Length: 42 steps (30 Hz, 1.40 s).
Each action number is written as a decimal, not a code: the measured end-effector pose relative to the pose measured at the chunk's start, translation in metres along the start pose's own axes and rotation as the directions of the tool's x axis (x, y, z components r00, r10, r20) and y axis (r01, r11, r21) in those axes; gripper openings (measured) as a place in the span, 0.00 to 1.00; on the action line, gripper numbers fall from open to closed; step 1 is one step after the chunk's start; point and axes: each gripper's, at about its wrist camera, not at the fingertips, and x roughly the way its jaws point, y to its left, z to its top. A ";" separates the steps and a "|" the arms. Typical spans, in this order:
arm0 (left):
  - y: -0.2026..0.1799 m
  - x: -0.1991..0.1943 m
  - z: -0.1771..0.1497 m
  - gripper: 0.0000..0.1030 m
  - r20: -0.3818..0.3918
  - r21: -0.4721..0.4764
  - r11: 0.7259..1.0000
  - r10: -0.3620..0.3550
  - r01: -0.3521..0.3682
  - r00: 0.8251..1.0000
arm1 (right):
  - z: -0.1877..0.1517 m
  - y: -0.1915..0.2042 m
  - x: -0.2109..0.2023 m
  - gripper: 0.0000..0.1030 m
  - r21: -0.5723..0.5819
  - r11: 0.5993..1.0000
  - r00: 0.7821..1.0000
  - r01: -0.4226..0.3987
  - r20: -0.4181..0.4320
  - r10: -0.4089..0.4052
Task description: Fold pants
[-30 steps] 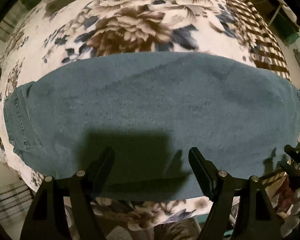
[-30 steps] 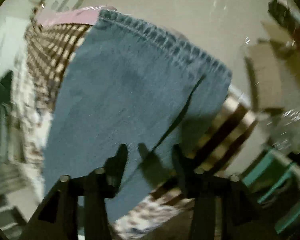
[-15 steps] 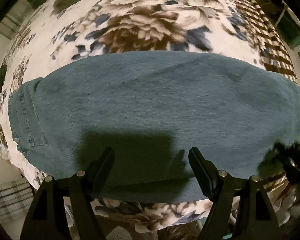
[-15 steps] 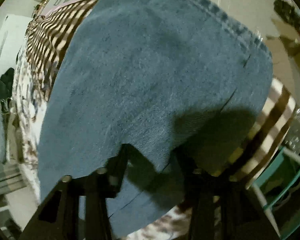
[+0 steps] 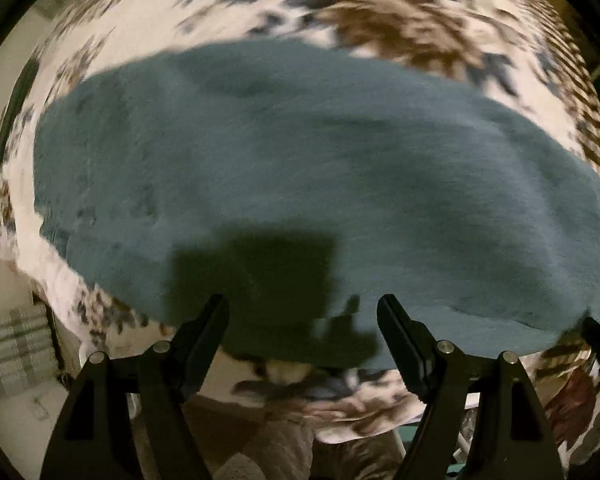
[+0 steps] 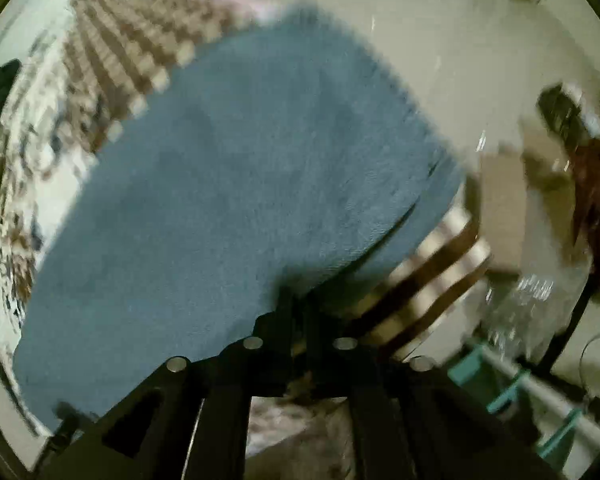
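Observation:
Blue denim pants (image 5: 300,184) lie folded lengthwise across a floral blanket (image 5: 380,8). In the left wrist view my left gripper (image 5: 302,320) hangs open above their near edge, with only its shadow on the cloth and nothing between the fingers. In the right wrist view the hem end of the pants (image 6: 240,184) is lifted and curls over. My right gripper (image 6: 298,312) is shut on the near edge of that end, the denim pinched between the two fingers. Both views are blurred by motion.
The striped brown border of the blanket (image 6: 428,272) runs along the bed's end. Beyond it lie pale floor, a teal-framed rack (image 6: 512,384) and crinkled clear plastic (image 6: 540,292). A plaid cloth (image 5: 12,344) sits at the left wrist view's lower left.
My right gripper has shut on the hem end of the pants and lifted it, so the end curls. My left gripper, still open, has slid left along the pants towards the waist.

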 end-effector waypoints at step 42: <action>0.326 0.027 -0.048 0.00 0.251 -0.565 0.776 -0.161 0.279 0.955 | -0.178 0.136 0.035 0.02 -0.031 0.956 0.956 -0.290 -0.050 0.289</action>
